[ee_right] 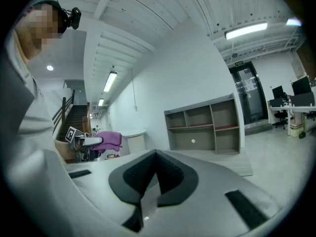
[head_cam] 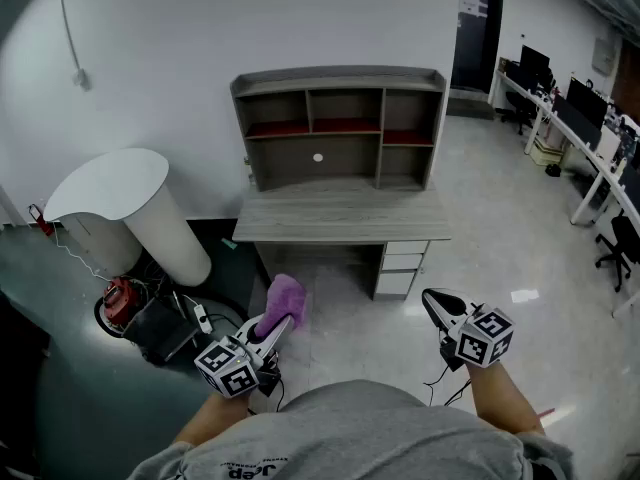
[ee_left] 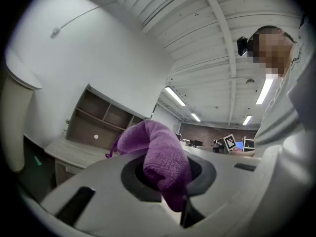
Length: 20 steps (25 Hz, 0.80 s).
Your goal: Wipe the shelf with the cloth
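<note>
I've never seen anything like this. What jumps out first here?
The bright purple cloth, pinched in the left hand-held gripper, stands out low in the head view. Ahead of it, a grey desk with a shelf on top stands against the white wall. The right hand-held gripper is shut and empty.
</note>
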Each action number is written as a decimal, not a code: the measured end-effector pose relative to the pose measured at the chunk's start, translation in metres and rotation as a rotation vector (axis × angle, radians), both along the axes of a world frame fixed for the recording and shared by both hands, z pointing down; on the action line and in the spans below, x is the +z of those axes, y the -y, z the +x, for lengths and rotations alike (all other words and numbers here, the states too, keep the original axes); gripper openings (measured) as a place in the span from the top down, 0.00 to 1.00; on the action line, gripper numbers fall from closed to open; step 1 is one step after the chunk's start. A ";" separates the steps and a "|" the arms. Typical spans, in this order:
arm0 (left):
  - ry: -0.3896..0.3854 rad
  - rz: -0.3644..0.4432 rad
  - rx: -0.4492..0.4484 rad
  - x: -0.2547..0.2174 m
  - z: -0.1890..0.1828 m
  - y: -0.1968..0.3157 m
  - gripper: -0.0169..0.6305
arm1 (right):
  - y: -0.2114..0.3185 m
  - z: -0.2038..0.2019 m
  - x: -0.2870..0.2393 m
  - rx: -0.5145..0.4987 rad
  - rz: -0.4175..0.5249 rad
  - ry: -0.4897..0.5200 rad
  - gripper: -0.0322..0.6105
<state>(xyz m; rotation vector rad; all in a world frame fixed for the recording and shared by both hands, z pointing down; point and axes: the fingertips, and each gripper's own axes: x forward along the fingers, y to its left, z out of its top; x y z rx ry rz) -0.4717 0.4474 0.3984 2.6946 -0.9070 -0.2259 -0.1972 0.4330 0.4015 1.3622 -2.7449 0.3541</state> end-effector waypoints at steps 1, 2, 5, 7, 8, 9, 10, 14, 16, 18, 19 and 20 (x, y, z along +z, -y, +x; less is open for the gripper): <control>0.001 0.003 -0.001 0.000 -0.001 0.001 0.87 | 0.001 0.001 0.001 0.005 0.001 0.005 0.92; 0.000 0.005 -0.001 0.000 -0.001 0.002 0.87 | 0.002 0.001 0.001 0.010 0.002 0.009 0.92; -0.001 0.008 0.001 0.002 -0.001 0.004 0.87 | 0.003 0.005 0.003 0.018 0.002 0.011 0.92; 0.001 0.009 0.001 0.002 0.000 0.005 0.87 | 0.004 0.007 0.004 0.021 0.001 0.012 0.92; 0.000 0.006 0.002 0.002 0.002 0.006 0.87 | 0.005 0.009 0.004 0.022 0.002 0.014 0.92; -0.002 0.003 0.003 0.002 0.004 0.007 0.87 | 0.006 0.010 0.004 0.024 0.004 0.015 0.92; -0.003 0.003 0.006 0.002 0.006 0.008 0.87 | 0.007 0.012 0.004 0.025 0.006 0.016 0.92; -0.006 -0.003 0.015 0.001 0.018 0.010 0.87 | 0.010 0.018 0.001 0.027 0.013 0.019 0.92; -0.003 0.001 0.015 0.000 0.025 0.011 0.87 | 0.011 0.025 -0.001 0.032 0.013 0.043 0.92; -0.009 -0.003 0.013 -0.001 0.037 0.013 0.87 | 0.011 0.035 -0.004 0.035 0.009 0.062 0.92; -0.012 -0.003 0.013 -0.002 0.045 0.014 0.87 | 0.011 0.043 -0.004 0.036 0.008 0.060 0.92; -0.015 -0.002 0.014 -0.003 0.054 0.015 0.87 | 0.010 0.051 -0.005 0.037 0.007 0.054 0.92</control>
